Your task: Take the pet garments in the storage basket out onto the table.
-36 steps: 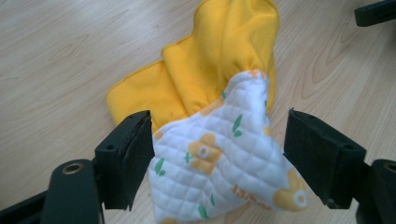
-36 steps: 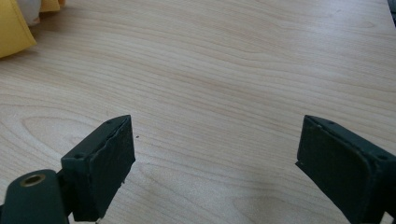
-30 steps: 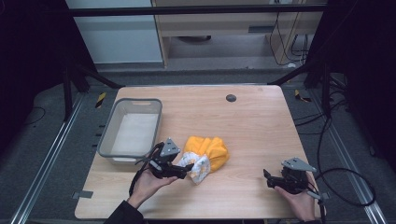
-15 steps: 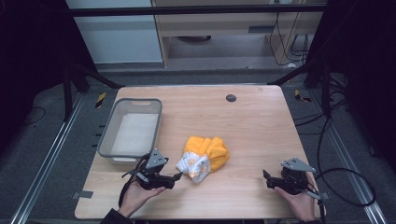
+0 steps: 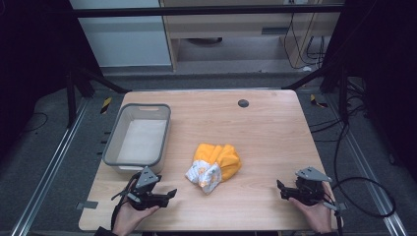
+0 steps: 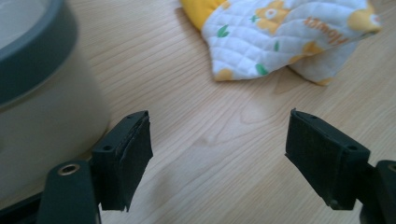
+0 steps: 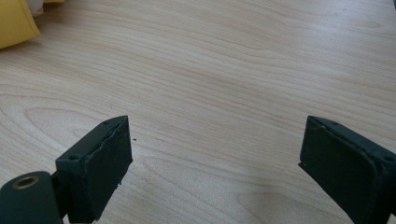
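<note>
Cloth (image 5: 214, 166) bunched mid wooden table (image 5: 265, 128) (dark room); left gripper (image 5: 169, 193), right gripper (image 5: 281, 189) both spread, empty.

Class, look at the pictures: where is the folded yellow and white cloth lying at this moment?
In the high view, the folded cloth lies near the table's middle, right of the grey bin, apart from it, and between the left gripper and right gripper.

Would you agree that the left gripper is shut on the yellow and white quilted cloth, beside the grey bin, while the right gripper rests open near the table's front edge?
Not quite: the left gripper is open and holds nothing. The left gripper view shows its jaws spread over bare wood, with the quilted cloth lying apart beyond them. The rest stands: the grey bin is beside it, and the right gripper rests open near the table's front edge.
</note>
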Demonstrator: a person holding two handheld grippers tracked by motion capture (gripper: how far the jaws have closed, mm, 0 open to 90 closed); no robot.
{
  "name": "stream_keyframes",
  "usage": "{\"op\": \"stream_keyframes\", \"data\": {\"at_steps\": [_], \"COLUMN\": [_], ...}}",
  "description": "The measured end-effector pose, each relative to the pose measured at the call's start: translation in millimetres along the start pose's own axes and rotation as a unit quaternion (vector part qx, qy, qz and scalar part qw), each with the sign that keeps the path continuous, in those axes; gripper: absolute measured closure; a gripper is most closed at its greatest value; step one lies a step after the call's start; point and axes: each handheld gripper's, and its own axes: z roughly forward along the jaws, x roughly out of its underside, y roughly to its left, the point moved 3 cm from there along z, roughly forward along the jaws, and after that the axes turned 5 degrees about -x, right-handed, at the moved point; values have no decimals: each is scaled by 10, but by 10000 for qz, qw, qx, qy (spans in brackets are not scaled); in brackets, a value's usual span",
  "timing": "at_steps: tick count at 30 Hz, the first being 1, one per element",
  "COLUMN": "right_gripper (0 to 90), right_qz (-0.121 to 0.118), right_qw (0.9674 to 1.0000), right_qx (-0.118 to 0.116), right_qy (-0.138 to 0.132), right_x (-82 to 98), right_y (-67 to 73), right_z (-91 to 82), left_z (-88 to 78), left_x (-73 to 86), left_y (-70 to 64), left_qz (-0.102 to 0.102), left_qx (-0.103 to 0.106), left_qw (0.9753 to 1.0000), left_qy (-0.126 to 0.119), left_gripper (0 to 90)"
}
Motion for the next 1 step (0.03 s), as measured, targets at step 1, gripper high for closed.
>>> {"op": "stream_keyframes", "data": {"at_steps": [1], "right_gripper": [90], "right_qz": [2], "right_qw": [10000], "right_qx": [1], "right_qy": [1], "right_x": [0], "right_y": [0], "right_z": [0], "left_z": [-21], "left_x": [28], "left_y": [37], "left_qz": [-42], "left_qx": [-53], "left_qw": [10000], "left_qy": [-4], "left_gripper": [221]}}
